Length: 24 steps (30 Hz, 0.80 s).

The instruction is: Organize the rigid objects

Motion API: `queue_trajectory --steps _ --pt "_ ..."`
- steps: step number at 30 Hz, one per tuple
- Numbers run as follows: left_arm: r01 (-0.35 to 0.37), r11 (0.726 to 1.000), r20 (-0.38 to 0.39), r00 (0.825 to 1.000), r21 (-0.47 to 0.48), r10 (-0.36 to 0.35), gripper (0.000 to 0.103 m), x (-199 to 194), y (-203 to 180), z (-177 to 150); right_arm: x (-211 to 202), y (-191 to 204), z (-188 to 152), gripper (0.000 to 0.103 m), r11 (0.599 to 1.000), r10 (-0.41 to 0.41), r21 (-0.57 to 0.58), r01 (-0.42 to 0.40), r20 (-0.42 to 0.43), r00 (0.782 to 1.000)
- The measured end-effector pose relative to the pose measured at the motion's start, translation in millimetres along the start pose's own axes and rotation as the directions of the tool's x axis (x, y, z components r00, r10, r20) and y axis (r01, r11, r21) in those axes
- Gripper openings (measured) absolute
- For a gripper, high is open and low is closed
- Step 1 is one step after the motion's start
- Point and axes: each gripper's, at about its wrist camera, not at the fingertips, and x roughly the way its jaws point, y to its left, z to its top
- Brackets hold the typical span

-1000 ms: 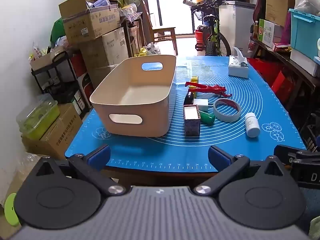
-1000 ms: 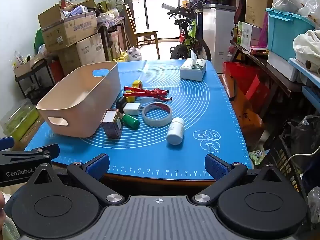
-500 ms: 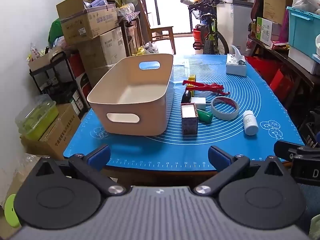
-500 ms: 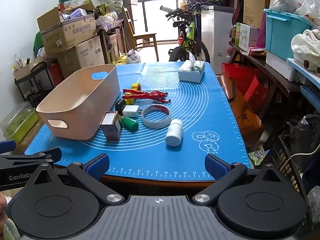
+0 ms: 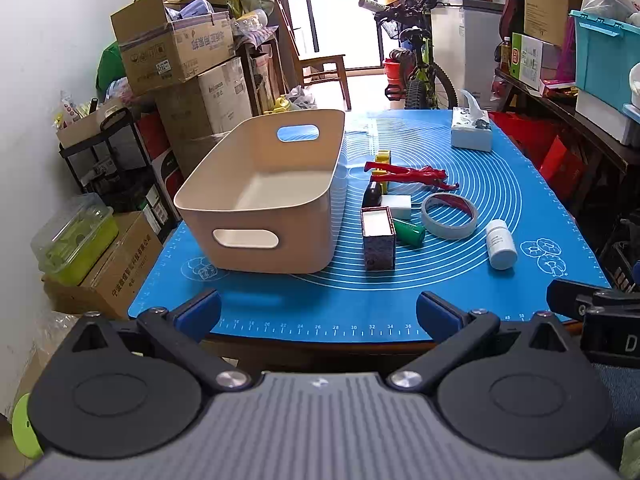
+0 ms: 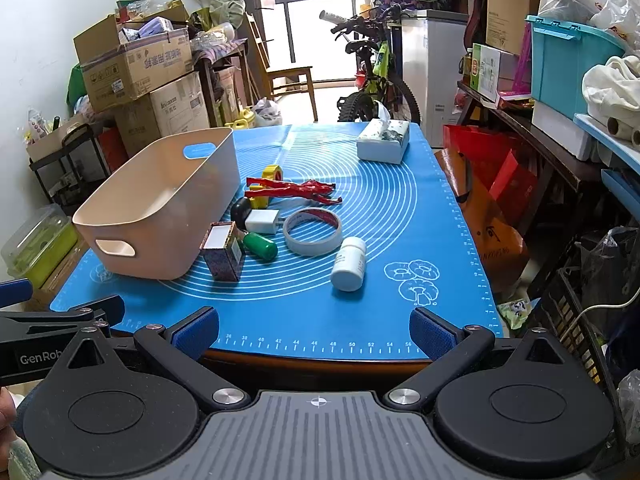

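Observation:
An empty beige bin (image 5: pixel 264 196) (image 6: pixel 160 208) stands on the left of the blue mat (image 5: pixel 500 184) (image 6: pixel 400 208). To its right lie a dark patterned box (image 5: pixel 378 238) (image 6: pixel 222 252), a green cylinder (image 5: pixel 410 234) (image 6: pixel 261 246), a white block (image 5: pixel 396 205) (image 6: pixel 262 221), a black object (image 5: pixel 372 194), red pliers (image 5: pixel 412 172) (image 6: pixel 296 191), a yellow piece (image 6: pixel 272 172), a tape roll (image 5: pixel 449 215) (image 6: pixel 313 231) and a white bottle (image 5: pixel 501 243) (image 6: pixel 349 264). My left gripper (image 5: pixel 318 316) and right gripper (image 6: pixel 314 326) are both open and empty at the table's near edge.
A tissue box (image 5: pixel 471 132) (image 6: pixel 383 140) sits at the mat's far right. Cardboard boxes (image 5: pixel 176 52) are stacked left of the table, a bicycle (image 6: pixel 372 84) stands behind it, and shelves with a teal crate (image 6: pixel 572 68) line the right.
Both views have pulled back and risen slightly, so the table's objects sit a little farther away. Nothing on the table has moved. Both grippers stay open.

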Motion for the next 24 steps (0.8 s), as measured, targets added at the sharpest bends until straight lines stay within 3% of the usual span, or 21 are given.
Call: queue_trajectory --steps 24 --pt "0.002 1.0 -0.007 1.0 0.007 -0.002 0.103 1.2 -1.0 -0.8 -0.2 0.9 0.0 0.101 1.0 0.002 -0.002 -0.002 0.001 1.0"
